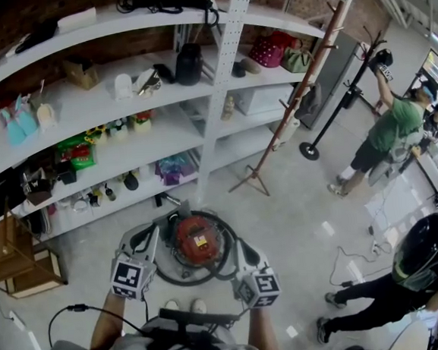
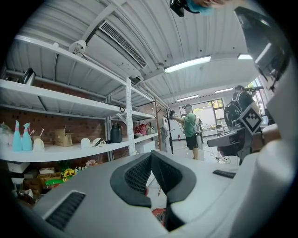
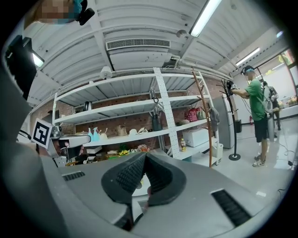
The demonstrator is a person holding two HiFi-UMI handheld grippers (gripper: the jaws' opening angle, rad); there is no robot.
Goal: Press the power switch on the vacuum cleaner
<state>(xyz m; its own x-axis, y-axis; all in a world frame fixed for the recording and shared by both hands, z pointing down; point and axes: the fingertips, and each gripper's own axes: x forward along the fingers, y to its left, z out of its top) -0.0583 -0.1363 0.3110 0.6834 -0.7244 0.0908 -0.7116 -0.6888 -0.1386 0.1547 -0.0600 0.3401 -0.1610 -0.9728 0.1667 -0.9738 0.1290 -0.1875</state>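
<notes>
Left claw point(image 2: 151, 155) and right claw point(image 3: 145, 155), both closed, flank the vacuum cleaner point(image 1: 197, 241).

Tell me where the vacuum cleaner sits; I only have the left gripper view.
Observer: The red vacuum cleaner stands on the floor before the white shelves, with a dark hose looped around it.
Operator: Give me my left gripper's place against it.
Observer: In the head view the left gripper shows just left of it.
Operator: Report the right gripper.
Observer: The right gripper hangs by its right side; its own view shows the jaws together with nothing between them.
</notes>
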